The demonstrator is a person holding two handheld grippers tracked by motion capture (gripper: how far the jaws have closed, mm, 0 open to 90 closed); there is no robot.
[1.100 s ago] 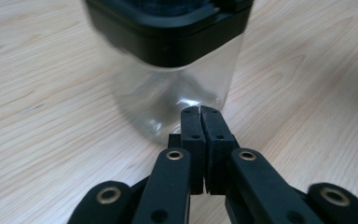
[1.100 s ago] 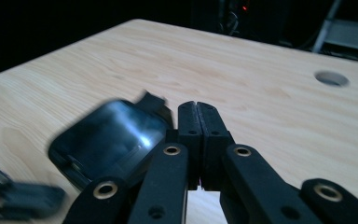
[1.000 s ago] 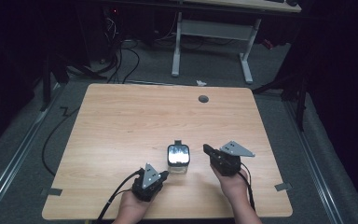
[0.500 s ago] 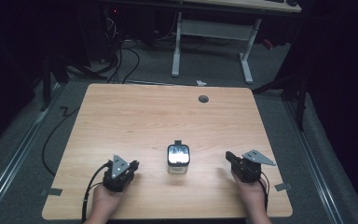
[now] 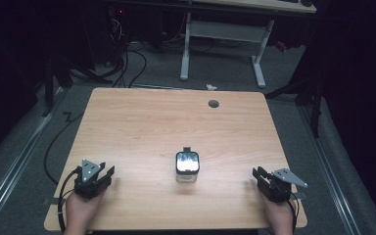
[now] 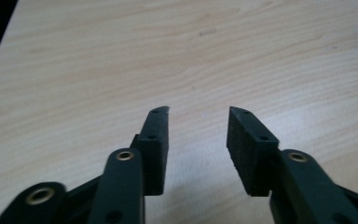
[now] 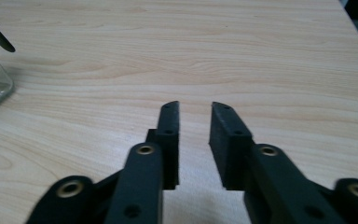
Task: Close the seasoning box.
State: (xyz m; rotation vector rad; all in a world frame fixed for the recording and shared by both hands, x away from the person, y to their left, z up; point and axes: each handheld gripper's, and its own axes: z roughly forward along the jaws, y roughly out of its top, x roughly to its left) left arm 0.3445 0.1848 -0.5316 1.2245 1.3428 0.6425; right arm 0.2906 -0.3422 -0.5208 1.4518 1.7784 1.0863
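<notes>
A small square clear-glass jar (image 5: 187, 166) stood upright near the front middle of the pale wooden table (image 5: 142, 122), roughly midway between the hands. The left gripper (image 5: 96, 177) rested well apart to its left, jaws spread and empty. The right gripper (image 5: 266, 179) sat well apart to its right, jaws parted only narrowly, gripping nothing.

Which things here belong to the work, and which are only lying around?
Likely part of the work:
- glass jar
- left claw, open
- right claw, open

Only around:
- round hole in the table
- white scrap on the floor
- second desk's legs behind
</notes>
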